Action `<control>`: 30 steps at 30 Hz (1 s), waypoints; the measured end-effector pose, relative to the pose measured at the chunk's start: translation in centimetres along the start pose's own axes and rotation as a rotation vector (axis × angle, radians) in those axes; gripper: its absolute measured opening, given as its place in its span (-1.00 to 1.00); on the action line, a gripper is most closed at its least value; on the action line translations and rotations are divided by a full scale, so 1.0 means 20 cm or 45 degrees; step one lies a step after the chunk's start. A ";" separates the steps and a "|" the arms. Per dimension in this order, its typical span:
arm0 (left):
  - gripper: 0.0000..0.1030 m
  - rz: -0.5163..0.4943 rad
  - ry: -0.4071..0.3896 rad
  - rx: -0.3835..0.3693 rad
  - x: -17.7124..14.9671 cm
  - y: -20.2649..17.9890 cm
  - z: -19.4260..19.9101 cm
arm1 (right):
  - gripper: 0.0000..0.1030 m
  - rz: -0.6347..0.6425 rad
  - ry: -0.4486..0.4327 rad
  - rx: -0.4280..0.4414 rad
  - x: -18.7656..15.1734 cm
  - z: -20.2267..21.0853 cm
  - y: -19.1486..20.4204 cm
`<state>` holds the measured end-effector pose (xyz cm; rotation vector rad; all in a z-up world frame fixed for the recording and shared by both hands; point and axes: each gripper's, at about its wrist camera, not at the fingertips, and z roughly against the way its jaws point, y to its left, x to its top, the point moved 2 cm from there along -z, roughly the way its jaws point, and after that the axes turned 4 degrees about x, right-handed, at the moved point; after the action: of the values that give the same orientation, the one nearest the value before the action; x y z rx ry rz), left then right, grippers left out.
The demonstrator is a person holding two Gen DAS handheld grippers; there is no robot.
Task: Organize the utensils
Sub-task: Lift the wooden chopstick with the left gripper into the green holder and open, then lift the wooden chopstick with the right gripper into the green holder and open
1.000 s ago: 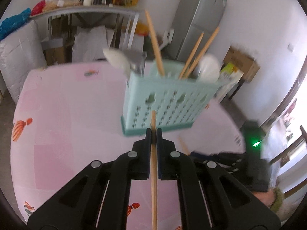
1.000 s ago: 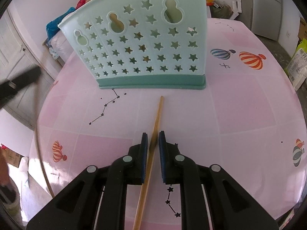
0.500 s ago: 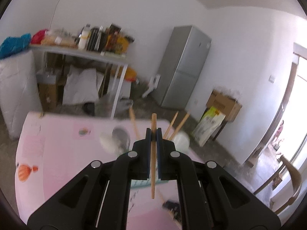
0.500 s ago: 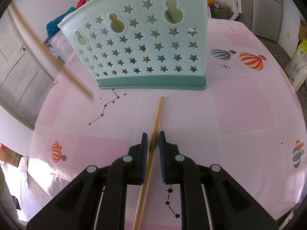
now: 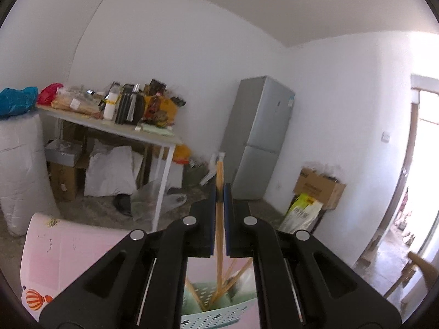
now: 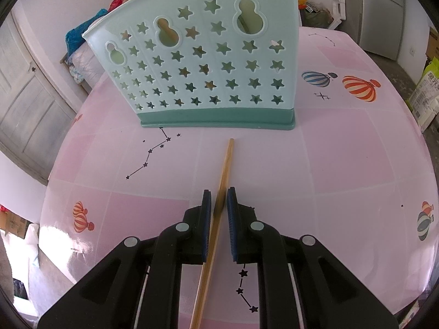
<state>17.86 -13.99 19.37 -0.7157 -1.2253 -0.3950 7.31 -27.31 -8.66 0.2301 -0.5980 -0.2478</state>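
Observation:
My left gripper [image 5: 219, 189] is shut on a wooden chopstick [image 5: 219, 172], held upright high above the table. Its lower end reaches down into the mint-green star-pierced utensil holder [image 5: 216, 319], just showing at the bottom edge with other chopsticks [image 5: 238, 271] inside. In the right wrist view the same holder [image 6: 205, 68] stands on the pink table [image 6: 343, 164]. My right gripper [image 6: 219, 194] sits low in front of it, shut on a second chopstick [image 6: 226, 164]. That chopstick runs slantwise between the pads, with its far tip close to the holder's base.
Behind the table are a cluttered side table [image 5: 109, 126], a big white sack [image 5: 22, 170], a grey fridge [image 5: 258, 137] and a cardboard box [image 5: 318, 189]. A wooden chair [image 5: 417, 268] stands at the right. A panelled door [image 6: 27, 104] is beyond the table's left edge.
My left gripper rose with its chopstick and tipped up towards level, so the holder slid from mid-view to the bottom edge. The right gripper and its chopstick stayed put.

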 end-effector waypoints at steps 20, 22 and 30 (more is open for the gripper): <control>-0.13 0.118 0.263 0.064 -0.57 0.24 0.09 | -0.75 0.012 0.020 0.000 0.04 -0.02 -0.01; -0.06 0.119 0.284 0.085 -0.63 0.27 0.13 | -0.75 0.018 0.023 -0.009 0.06 -0.03 0.00; -0.04 0.150 0.493 0.192 -0.95 0.38 0.12 | -0.87 0.006 0.029 -0.014 0.09 -0.05 -0.02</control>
<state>15.08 -8.71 -0.46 -0.5480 -0.8332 -0.3216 9.33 -28.09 -8.62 0.2203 -0.5746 -0.2438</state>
